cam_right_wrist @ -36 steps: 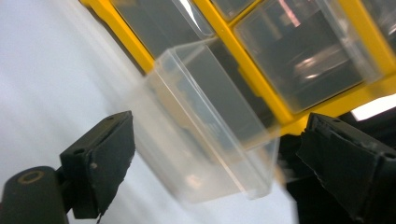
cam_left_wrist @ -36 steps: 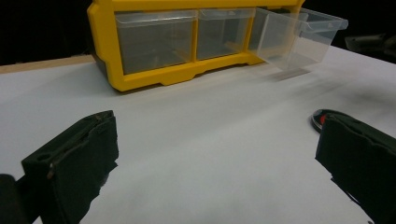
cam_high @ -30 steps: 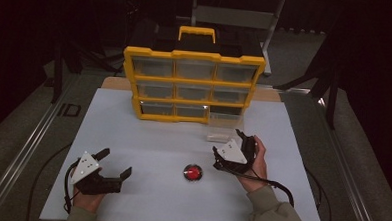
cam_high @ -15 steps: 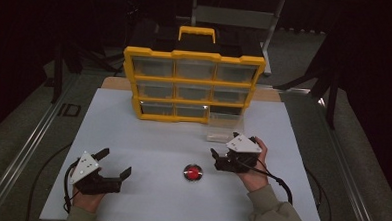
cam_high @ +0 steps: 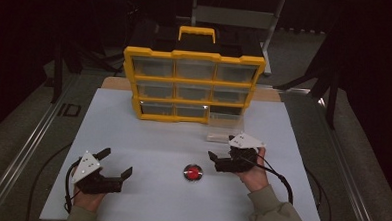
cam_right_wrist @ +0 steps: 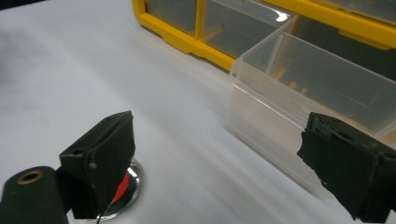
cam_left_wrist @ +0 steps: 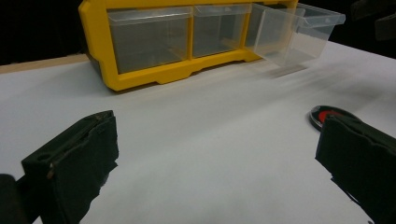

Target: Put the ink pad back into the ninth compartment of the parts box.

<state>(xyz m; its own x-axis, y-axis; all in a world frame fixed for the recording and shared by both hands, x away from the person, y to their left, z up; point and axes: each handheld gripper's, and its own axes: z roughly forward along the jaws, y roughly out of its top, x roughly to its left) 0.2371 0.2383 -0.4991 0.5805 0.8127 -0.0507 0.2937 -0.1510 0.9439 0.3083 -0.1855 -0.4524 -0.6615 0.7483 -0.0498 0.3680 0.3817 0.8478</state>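
Red button sits on white table, near-centre, just left of right gripper, apart from it. Right gripper jaws spread wide, empty; one jaw looks just over the button's edge, hard to tell. Left gripper wide open, empty, well left. Clear drawer pulled out of yellow cabinet, far right.

Yellow cabinet; clear drawer; red, silver-rimmed disc; white table; black grippers.
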